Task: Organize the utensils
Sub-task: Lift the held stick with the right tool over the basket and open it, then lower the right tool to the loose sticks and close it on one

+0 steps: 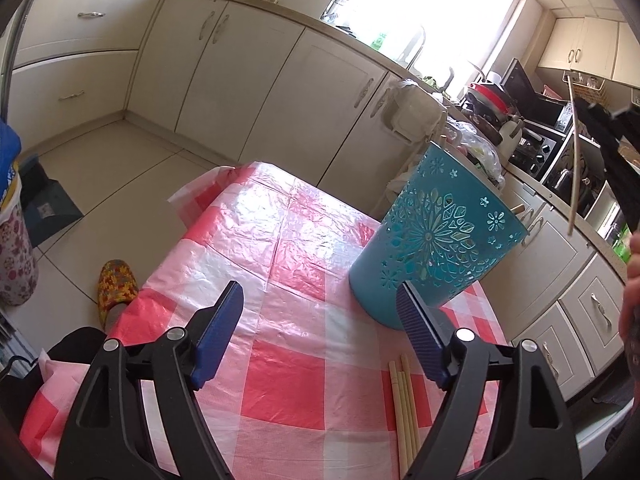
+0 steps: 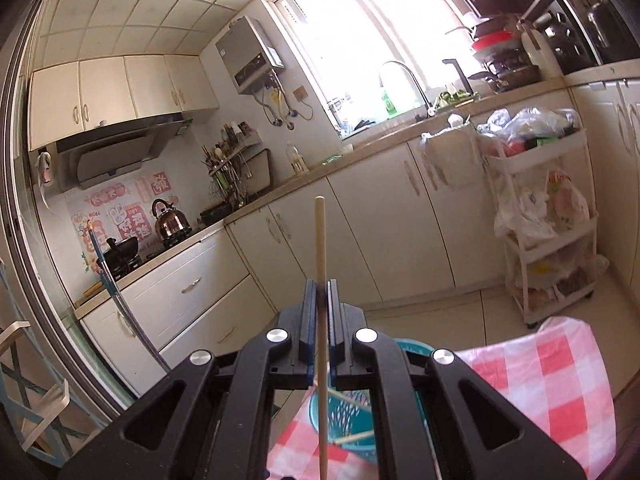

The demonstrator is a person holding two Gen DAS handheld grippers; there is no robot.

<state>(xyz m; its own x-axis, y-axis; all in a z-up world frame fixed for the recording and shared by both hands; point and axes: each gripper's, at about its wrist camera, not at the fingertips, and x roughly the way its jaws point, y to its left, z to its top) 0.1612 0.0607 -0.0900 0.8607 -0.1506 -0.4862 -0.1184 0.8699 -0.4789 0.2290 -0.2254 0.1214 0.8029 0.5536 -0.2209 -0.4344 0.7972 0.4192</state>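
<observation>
The left tool hangs low over the bench, which carries a red and white checked plastic cloth. Its two blue pads stand wide apart and nothing is between them, so it is released. At about 1 o'clock from this tool stands a teal holder with cut-out flower patterns; it appears tilted in this view, and the end of one stick shows above its rim. Three pale chopsticks lie side by side on the cloth at about 4 o'clock, just inside the right pad.

The right tool is clenched on a single chopstick, which stands nearly upright between the pads (its top points to 12 o'clock). Below this tool, at 6 o'clock, the open teal holder is seen from above, with thin sticks inside.
</observation>
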